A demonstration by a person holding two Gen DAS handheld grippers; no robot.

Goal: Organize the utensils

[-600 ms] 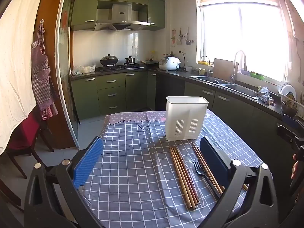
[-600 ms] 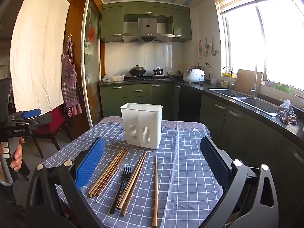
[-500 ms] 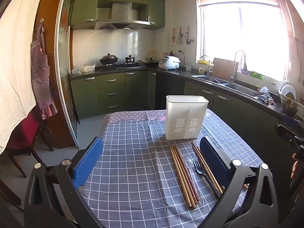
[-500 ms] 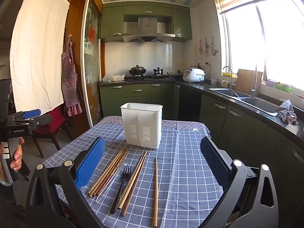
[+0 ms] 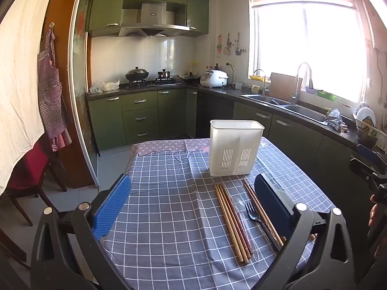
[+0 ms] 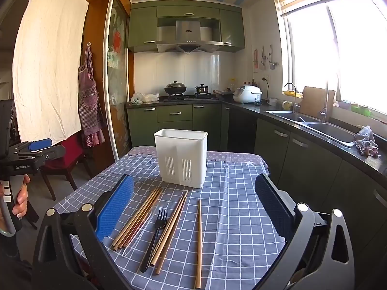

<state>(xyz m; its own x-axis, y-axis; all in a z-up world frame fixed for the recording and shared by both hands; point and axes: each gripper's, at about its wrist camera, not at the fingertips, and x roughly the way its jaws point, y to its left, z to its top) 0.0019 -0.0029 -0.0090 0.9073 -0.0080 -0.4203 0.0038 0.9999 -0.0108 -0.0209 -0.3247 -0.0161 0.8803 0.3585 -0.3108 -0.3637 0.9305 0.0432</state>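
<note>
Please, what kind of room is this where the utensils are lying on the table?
It looks like a home kitchen. A gas stove with pots stands under a range hood, a double sink sits below the window, and a rice cooker is on the counter.

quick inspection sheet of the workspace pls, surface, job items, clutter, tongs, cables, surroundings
surface: table under a blue-grey checked cloth, a crease running along it.
job's things: white slotted utensil holder upright at the far end, none of the utensils in it yet; lying flat in front of it, a bundle of chopsticks, a clear plastic spoon, a black fork, a chopstick pair and a single chopstick.
clutter: nothing seen on the table besides these.
tongs: left tongs open, empty; right tongs open, empty; both above the near edge.
cables: nothing seen.
surroundings: green kitchen cabinets, stove with pots, rice cooker, sink below a bright window, red chair.
</note>
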